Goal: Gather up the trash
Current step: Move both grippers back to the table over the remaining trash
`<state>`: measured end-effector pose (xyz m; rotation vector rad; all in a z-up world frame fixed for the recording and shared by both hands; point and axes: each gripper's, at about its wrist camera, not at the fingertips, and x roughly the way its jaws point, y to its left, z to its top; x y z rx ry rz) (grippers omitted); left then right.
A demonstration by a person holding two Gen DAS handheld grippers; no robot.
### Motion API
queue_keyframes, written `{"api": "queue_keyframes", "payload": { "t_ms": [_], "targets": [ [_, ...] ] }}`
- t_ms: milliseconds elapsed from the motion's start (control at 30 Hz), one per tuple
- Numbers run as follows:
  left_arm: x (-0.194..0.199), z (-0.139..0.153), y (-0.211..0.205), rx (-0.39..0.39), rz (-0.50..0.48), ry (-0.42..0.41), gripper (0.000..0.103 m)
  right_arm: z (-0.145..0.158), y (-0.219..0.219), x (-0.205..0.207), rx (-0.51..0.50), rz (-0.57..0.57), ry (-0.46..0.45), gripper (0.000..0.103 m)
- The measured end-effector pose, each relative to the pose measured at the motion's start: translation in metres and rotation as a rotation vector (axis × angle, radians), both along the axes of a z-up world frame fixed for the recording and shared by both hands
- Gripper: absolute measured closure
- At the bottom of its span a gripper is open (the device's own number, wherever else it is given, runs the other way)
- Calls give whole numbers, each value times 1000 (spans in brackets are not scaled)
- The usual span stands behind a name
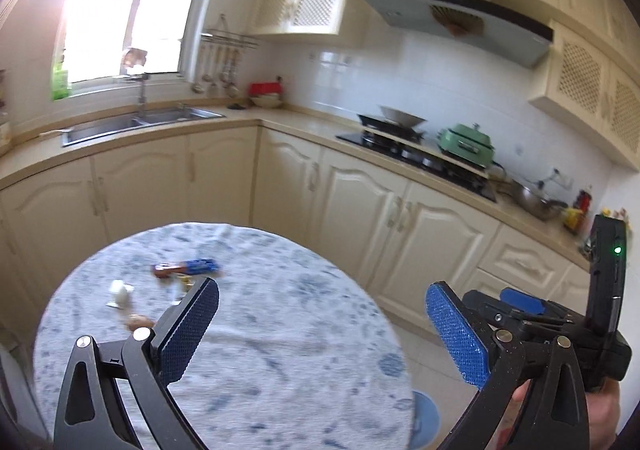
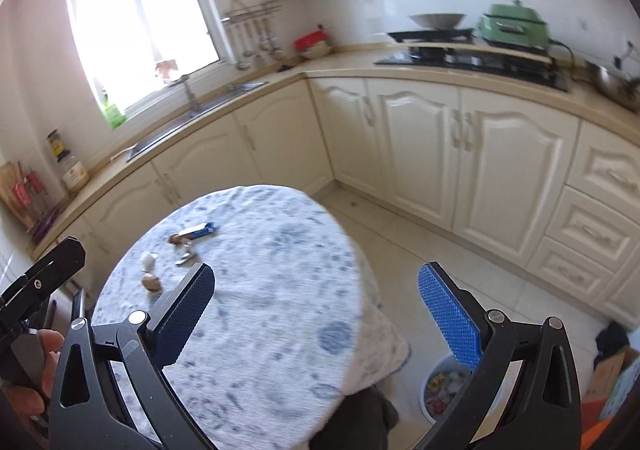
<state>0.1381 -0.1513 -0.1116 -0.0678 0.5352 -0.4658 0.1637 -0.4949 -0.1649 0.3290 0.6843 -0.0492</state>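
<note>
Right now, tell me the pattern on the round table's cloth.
The tablecloth is white with mottled blue floral blotches, clearest in the right wrist view.

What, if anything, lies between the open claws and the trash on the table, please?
Nothing visible does. Only bare tablecloth lies between the right claw, the left claw and the blue wrapper, white scrap and brown piece.

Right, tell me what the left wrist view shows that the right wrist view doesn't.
Left wrist only: the range hood above the stove, and the right claw beside it. Right wrist only: the bin on the floor with trash inside, and jars left of the sink. Both: the round table with the blue wrapper, and each view's own open claw.
</note>
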Motion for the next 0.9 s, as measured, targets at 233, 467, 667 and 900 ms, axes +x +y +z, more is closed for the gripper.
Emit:
{"api": "queue_keyframes", "payload": {
  "t_ms": [233,467,667,900],
  "targets": [
    [-8,5,58,-7,130,3,1,6,71,34,-22,130,-19,0],
    [-7,-1,100,10,234,16,1,-2,121,61,-42,234,1,0],
    [19,-25,119,37,284,80,1,-25,153,96,-74,298,55,0],
    [84,-69,114,84,293,194,1,-67,172,146,-78,348,141,0]
  ]
}}
